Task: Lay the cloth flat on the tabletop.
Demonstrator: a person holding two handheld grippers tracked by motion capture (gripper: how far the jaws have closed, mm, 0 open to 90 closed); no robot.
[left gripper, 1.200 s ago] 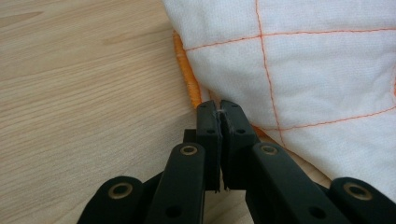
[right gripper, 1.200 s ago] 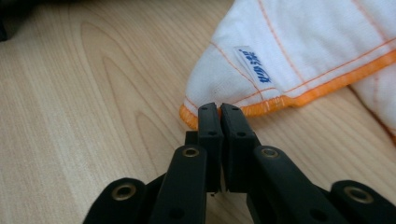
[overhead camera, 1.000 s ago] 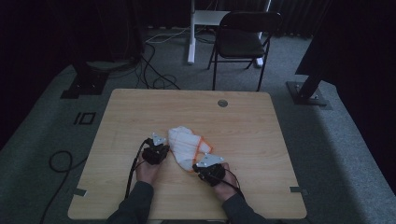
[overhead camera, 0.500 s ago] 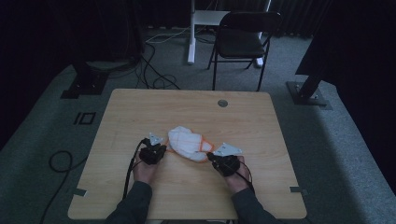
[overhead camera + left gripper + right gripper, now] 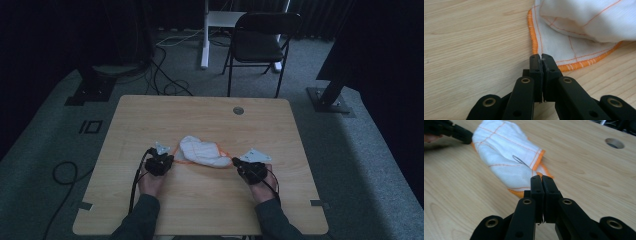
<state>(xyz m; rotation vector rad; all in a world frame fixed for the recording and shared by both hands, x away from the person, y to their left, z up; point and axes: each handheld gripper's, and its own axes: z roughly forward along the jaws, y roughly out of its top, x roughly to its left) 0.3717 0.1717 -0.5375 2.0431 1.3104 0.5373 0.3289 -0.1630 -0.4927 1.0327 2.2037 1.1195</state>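
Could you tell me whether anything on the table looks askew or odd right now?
The cloth is not flat: it lies bunched and folded over itself between the left gripper and the right gripper, each shut on an orange-hemmed edge. Nothing looks spilled or damaged on the table.

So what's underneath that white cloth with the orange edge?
The wooden table lies under the white cloth. Each pair of tongs, left and right, pinches an edge. Anything beneath its bunched middle stays covered.
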